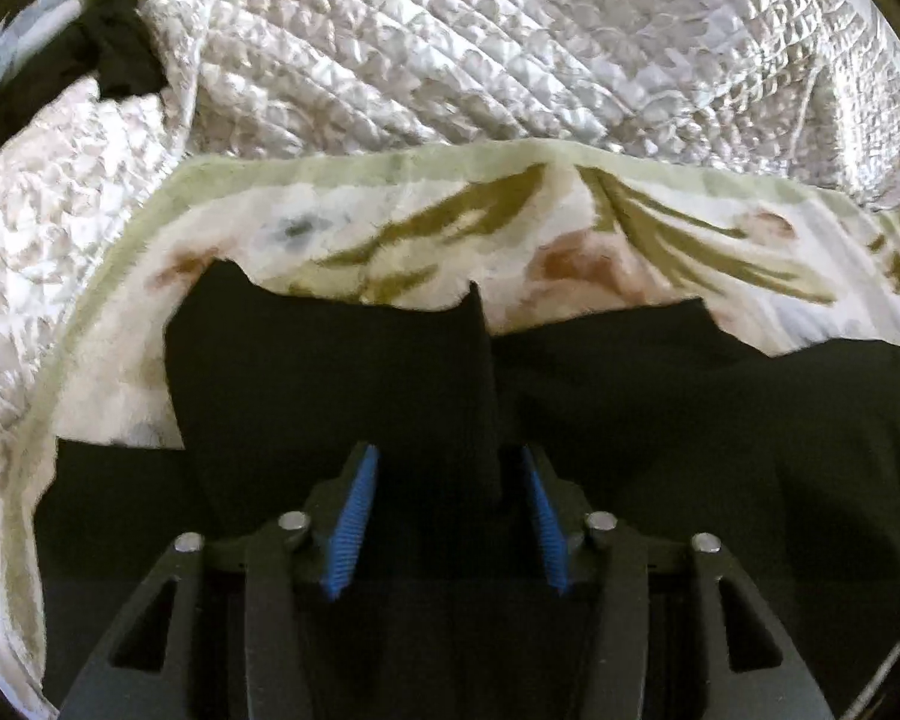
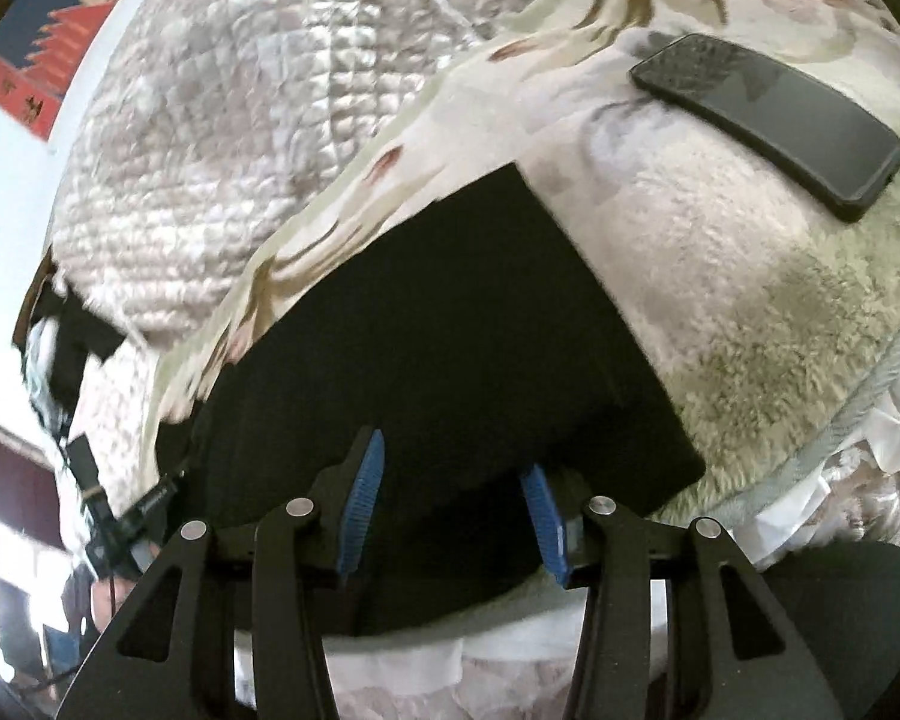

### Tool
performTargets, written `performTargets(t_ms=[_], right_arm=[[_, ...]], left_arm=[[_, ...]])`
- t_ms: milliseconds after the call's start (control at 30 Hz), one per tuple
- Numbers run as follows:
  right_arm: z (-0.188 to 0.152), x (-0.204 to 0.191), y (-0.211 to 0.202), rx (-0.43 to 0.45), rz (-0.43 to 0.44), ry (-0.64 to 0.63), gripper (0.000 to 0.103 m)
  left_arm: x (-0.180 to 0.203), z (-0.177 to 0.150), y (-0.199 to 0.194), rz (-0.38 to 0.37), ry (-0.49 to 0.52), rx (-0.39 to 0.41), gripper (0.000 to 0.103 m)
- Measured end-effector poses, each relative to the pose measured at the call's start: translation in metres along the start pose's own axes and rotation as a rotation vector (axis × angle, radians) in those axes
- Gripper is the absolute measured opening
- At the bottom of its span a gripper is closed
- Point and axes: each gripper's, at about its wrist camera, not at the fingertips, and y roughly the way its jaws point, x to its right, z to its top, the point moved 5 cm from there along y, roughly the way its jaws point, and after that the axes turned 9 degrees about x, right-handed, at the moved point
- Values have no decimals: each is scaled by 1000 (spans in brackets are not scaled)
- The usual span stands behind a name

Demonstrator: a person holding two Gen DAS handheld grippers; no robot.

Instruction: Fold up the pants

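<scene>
Quilt (image 1: 510, 42): a pale quilted cover fills the far part of both views, rumpled and heaped.
Blanket (image 1: 390, 228): a fluffy cream blanket with green edging and olive and rust leaf print lies over the quilt; in the right wrist view it looks plush and greyish near the phone.
Pants (image 1: 660, 420): black, spread flat on the blanket in front of both grippers (folds are hard to read in the dark cloth); a folded flap rises at the middle of the left wrist view, and 1 squared corner shows in the right wrist view.
Phone (image 2: 768, 120): dark, face up on the blanket, well apart from the pants.
Left gripper (image 1: 449, 459): jaws apart, 2 blue pads either side of the raised flap, not pressing it.
Right gripper (image 2: 453, 474): jaws apart over the near edge of the pants, released.
</scene>
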Motion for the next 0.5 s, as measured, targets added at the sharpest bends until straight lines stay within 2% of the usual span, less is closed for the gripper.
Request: performTargets(t_ms=[33,133,267,367,500], right_arm=[[2,1,1,16,-15,4,47],[7,4,3,40,-78,-15,18],[13,2,-6,58,-57,-16,11],[18,-7,-21,81,-26,-26,9],[18,-16,-38,91,0,-38,9]], left_arm=[[-1,1,1,5,2,-1,9],[-11,5,-6,9,-48,21,4],[-50,8,-47,71,-176,119,4],[-89,-1,-88,129,-274,183,4],[-127,-37,-121,182,-383,188,4]])
